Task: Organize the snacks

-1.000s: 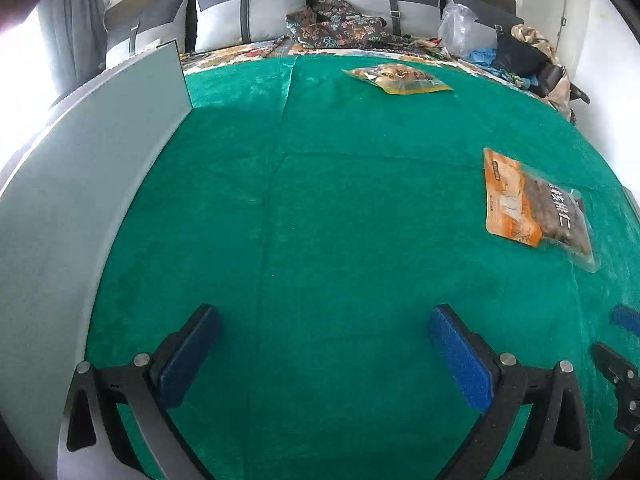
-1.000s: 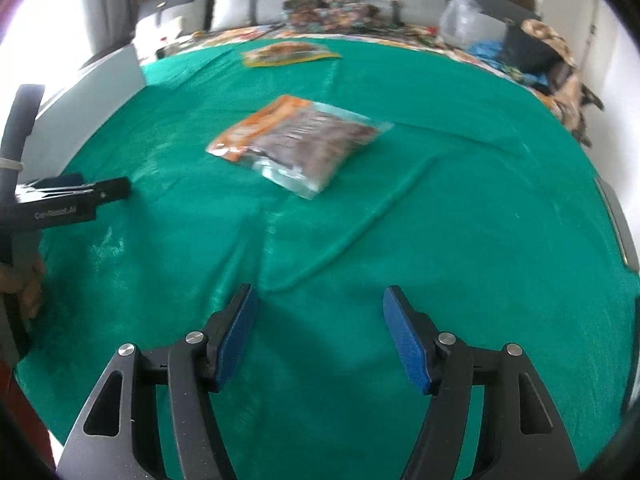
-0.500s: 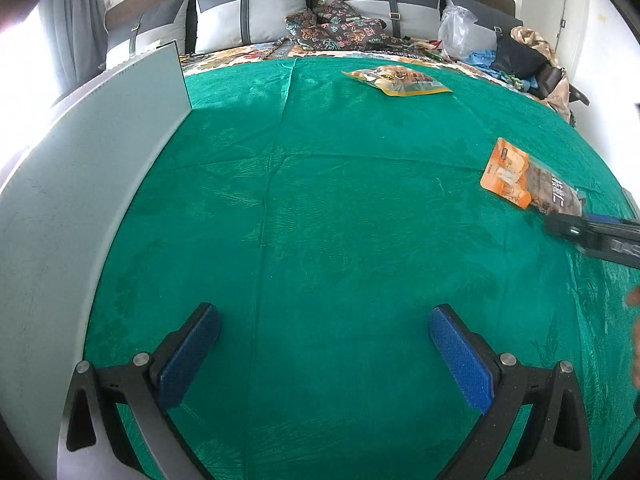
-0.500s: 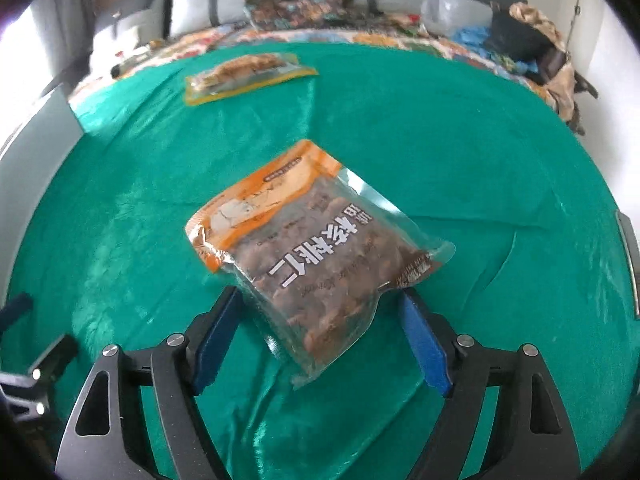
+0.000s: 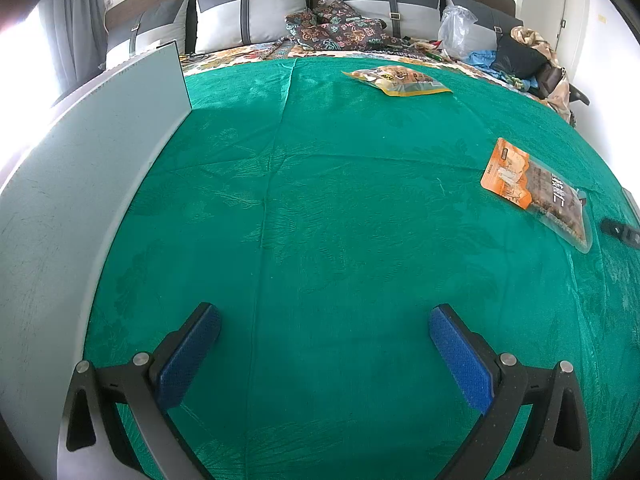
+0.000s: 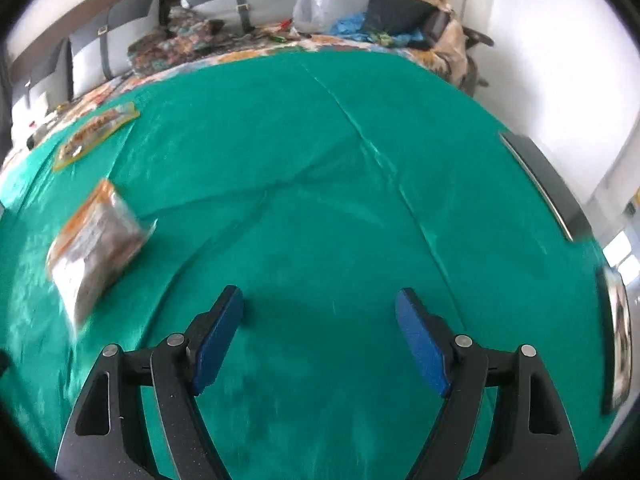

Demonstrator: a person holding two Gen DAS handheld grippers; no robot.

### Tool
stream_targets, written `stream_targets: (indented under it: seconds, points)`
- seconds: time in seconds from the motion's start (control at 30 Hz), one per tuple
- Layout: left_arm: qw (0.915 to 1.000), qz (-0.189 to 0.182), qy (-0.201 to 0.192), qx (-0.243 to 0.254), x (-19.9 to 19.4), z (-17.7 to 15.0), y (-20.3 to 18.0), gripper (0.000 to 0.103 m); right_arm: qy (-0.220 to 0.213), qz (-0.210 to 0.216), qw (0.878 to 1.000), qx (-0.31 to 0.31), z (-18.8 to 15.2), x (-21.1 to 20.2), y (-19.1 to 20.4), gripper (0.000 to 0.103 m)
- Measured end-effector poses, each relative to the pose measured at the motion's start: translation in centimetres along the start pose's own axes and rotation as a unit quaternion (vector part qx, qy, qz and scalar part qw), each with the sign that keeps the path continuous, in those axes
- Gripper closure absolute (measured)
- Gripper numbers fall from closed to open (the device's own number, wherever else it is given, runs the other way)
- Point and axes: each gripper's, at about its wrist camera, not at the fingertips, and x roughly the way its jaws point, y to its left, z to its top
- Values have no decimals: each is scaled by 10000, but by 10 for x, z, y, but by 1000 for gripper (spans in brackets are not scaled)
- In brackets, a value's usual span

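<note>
Two snack bags lie flat on the green blanket (image 5: 320, 208). One orange nut bag (image 5: 536, 192) sits to the right, its orange top pointing up and left, its long side slanting down to the right. One yellow snack bag (image 5: 400, 80) lies far back near the pillows (image 5: 252, 16). Left gripper (image 5: 324, 356) and right gripper (image 6: 320, 336) both have wide jaws holding nothing.

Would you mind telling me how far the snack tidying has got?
Nothing looks done yet: the orange packet and the yellow packet both lie loose and apart on the green cloth. Nothing is in hand: the left gripper and right gripper are open and empty. Both packets remain to be gathered.
</note>
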Motion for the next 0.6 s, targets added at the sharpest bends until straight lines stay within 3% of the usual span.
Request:
stream_targets:
  seconds: [0.13,0.6]
  points:
    - [10000,0,0,0,0,0,0,0,-52,123,9998,141,7,9,-3,12]
    - [10000,1,2,1,-1,-1,0,0,-44,119,9998,146,9,9,-3,11]
